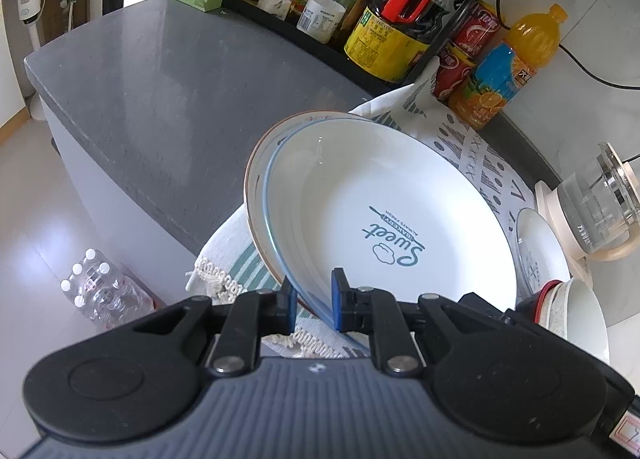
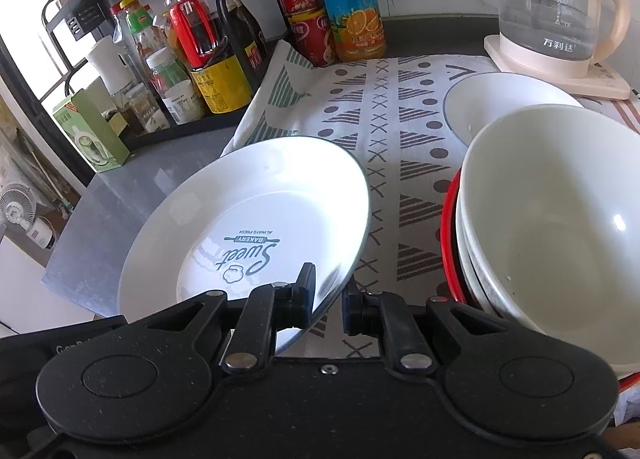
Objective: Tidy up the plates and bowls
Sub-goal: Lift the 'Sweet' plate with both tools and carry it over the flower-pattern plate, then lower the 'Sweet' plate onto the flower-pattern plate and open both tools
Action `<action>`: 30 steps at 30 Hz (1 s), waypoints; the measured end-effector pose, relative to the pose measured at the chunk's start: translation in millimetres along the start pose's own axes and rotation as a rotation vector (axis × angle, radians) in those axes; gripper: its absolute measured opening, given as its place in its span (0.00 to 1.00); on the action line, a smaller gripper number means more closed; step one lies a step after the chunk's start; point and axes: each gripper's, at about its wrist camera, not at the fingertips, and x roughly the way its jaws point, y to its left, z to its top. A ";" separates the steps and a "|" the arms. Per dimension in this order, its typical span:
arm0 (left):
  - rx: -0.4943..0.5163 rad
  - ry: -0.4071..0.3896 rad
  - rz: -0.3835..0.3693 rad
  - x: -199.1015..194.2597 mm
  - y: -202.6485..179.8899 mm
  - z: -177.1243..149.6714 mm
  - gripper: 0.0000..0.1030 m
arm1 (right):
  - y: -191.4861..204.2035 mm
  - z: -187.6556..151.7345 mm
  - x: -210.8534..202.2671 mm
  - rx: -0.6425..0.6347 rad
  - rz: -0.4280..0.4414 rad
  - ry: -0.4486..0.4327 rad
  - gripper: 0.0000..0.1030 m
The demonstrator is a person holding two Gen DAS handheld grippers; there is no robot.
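Note:
A white plate with a blue rim and a "Sweet Bakery" print is tilted up over the patterned cloth. My left gripper is shut on its near rim. A brown-rimmed plate lies right behind it; I cannot tell whether it is gripped too. In the right wrist view my right gripper is shut on the near right rim of a plate with the same print. A stack of white bowls in a red-rimmed one stands to its right. A small plate lies beyond the stack.
A glass kettle on its base stands at the back right. Drink cans and an orange juice bottle line the wall beside a black rack of sauce bottles. Bare grey counter spreads to the left; a pack of water bottles is on the floor.

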 end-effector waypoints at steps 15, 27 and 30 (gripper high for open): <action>-0.011 0.051 0.038 3.9 -2.1 5.1 0.16 | 4.0 -0.2 7.1 0.006 -0.014 0.008 0.12; -0.008 0.081 0.065 9.1 -6.0 7.8 0.17 | 8.6 2.1 16.1 -0.005 -0.044 0.036 0.12; 0.004 0.105 0.065 11.6 -7.1 10.0 0.18 | 8.7 3.0 18.4 0.000 -0.052 0.039 0.11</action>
